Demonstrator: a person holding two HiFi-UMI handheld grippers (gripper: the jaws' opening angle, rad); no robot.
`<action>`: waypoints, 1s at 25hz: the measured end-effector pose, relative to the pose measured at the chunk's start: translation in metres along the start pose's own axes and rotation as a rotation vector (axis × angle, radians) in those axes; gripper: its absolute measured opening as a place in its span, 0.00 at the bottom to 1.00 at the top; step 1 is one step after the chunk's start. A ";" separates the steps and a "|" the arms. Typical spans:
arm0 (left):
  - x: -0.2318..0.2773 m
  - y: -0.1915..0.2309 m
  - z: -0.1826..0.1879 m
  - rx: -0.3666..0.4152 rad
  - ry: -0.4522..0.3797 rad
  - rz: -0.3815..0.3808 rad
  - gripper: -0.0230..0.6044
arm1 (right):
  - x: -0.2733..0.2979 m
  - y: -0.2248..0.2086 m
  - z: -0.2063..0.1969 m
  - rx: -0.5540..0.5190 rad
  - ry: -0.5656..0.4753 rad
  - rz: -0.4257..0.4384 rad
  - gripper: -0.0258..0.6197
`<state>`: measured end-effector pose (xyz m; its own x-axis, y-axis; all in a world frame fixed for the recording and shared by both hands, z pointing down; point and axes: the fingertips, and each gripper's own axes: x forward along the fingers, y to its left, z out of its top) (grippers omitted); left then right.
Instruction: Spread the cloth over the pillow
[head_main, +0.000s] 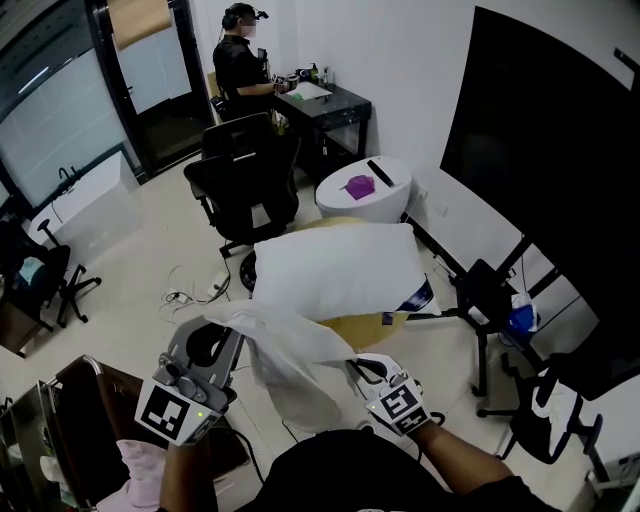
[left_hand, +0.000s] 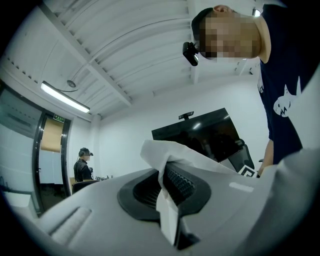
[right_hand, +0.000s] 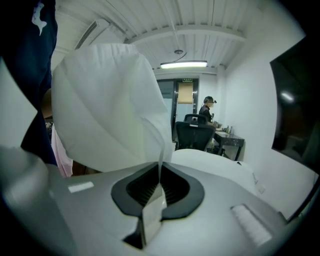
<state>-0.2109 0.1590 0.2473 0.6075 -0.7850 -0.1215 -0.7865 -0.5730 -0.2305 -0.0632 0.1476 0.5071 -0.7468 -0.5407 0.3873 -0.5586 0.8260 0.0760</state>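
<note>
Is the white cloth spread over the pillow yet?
Not spread: the white cloth hangs bunched between the left gripper and right gripper, not covering the white pillow.

The head view looks from above the wearer's chest, steeply down and toward the far end of the room. The pillow (head_main: 335, 265) sits mid-frame, the left hand-held gripper (head_main: 213, 338) and right hand-held gripper (head_main: 366, 368) close at the bottom edge.

The left gripper view sits very close behind its own jaws and tilts up toward the ceiling (left_hand: 125, 50), with the wearer's torso looming at right.

The right gripper view sits just as close behind its jaws and faces the far end of the room past an office chair (right_hand: 192, 135).

All three views share the cloth (head_main: 290, 345), the seated person (head_main: 238, 60) far off, and the dark screen (head_main: 540, 150).
</note>
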 end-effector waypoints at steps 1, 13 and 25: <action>-0.002 0.002 -0.004 0.000 0.010 0.002 0.04 | -0.003 -0.008 0.005 0.001 -0.009 -0.019 0.06; -0.015 0.018 -0.051 0.028 0.146 -0.019 0.04 | -0.047 -0.108 0.082 -0.072 -0.141 -0.260 0.06; -0.025 0.021 -0.089 0.066 0.257 -0.033 0.04 | -0.079 -0.145 0.143 -0.144 -0.247 -0.397 0.06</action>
<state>-0.2524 0.1458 0.3314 0.5781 -0.8049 0.1340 -0.7526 -0.5895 -0.2934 0.0251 0.0479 0.3341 -0.5590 -0.8258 0.0745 -0.7750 0.5523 0.3071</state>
